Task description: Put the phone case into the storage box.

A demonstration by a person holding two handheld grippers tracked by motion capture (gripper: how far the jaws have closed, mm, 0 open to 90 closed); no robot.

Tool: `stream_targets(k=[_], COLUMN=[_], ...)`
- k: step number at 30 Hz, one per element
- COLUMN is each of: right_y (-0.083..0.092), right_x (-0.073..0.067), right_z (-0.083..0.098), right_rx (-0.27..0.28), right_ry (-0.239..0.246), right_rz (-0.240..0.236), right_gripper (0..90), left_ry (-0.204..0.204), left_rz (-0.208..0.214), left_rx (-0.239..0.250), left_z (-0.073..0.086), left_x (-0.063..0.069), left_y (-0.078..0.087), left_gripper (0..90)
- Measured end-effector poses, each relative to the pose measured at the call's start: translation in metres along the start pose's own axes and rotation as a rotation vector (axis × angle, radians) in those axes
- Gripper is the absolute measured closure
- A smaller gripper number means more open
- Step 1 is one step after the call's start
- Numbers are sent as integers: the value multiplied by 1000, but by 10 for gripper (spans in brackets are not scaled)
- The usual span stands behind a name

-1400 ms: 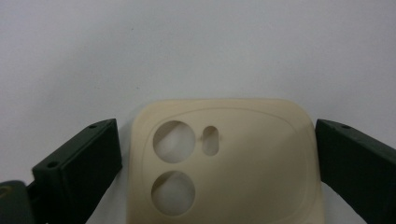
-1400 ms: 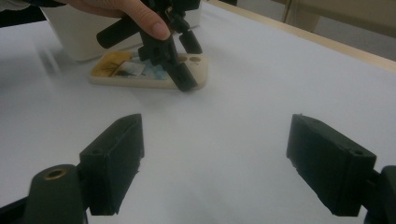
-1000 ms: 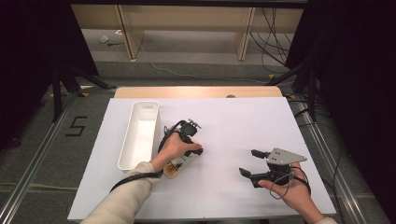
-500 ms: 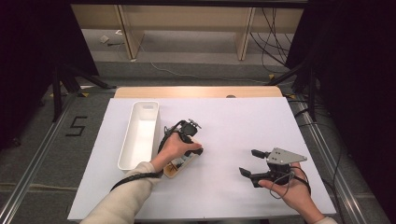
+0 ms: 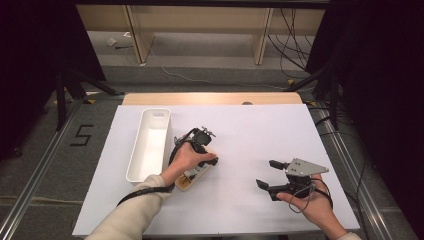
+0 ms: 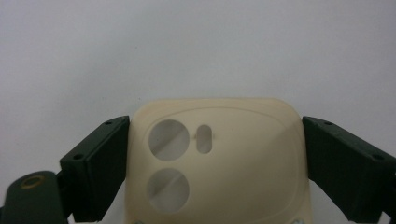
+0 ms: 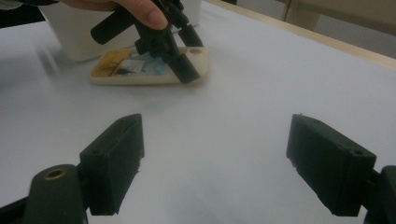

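Observation:
A cream phone case [image 5: 192,179] lies flat on the white table, its two round camera holes showing in the left gripper view [image 6: 224,177]. My left gripper [image 5: 201,167] reaches down over it. Both black jaws sit flush against the case's long sides, so the left gripper [image 6: 215,154] is shut on it. The right gripper view shows the case [image 7: 140,74] with a printed inside, and the left gripper [image 7: 177,56] and a thumb across it. My right gripper [image 5: 267,174] rests open at the near right, nothing between its jaws [image 7: 215,154].
A long white bin [image 5: 150,145] stands just left of the case, its wall [image 7: 70,28] behind the case in the right gripper view. The white sheet [image 5: 280,130] covers a wooden table whose far edge [image 5: 210,98] shows. Cables and frame legs lie beyond.

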State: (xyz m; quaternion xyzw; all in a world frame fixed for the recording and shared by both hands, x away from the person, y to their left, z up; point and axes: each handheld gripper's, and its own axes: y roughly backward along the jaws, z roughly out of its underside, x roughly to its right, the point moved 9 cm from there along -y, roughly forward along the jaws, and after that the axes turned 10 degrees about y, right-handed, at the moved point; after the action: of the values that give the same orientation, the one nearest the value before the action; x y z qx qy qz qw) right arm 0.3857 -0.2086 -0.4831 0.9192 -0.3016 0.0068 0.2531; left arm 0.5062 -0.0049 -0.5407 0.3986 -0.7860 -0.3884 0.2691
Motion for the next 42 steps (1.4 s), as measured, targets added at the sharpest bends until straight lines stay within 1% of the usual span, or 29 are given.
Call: stream_targets(k=[5, 8, 11, 12, 13, 15, 18, 19, 20, 25, 30, 34, 42], right_y=[0, 0, 0, 0, 0, 0, 0, 0, 0, 0, 0, 0, 0], right_x=[0, 0, 0, 0, 0, 0, 1, 1, 1, 0, 0, 0, 0], right_z=[0, 0, 0, 0, 0, 0, 1, 1, 1, 1, 0, 0, 0], right_rx=[2, 1, 0, -1, 0, 0, -2, -2, -1, -4, -4, -3, -3], right_ry=[0, -1, 0, -1, 0, 0, 0, 0, 1, 3, 7, 8, 6], right_rz=[2, 2, 1, 1, 2, 2, 3, 4, 4, 2, 2, 5, 3], right_gripper=[200, 201, 200, 201, 201, 201, 201, 201, 201, 201, 201, 201, 201], left_ry=[6, 18, 19, 22, 22, 27, 51, 54, 54, 54, 34, 31, 48], left_rz=[12, 22, 28, 29, 29, 29, 43, 42, 42, 63, 78, 82, 84], left_rx=[88, 147, 192, 228, 228, 266, 316, 350, 350, 426, 461, 479, 522], left_z=[-11, -17, -22, -25, -25, -27, -29, -30, -30, -33, -35, -37, -44], left_x=[3, 5, 6, 7, 7, 8, 8, 8, 8, 11, 16, 17, 15], left_y=[14, 23, 33, 39, 39, 46, 56, 62, 62, 78, 88, 92, 105], left_gripper=[112, 112, 112, 112, 112, 112, 112, 112, 112, 112, 112, 112, 112])
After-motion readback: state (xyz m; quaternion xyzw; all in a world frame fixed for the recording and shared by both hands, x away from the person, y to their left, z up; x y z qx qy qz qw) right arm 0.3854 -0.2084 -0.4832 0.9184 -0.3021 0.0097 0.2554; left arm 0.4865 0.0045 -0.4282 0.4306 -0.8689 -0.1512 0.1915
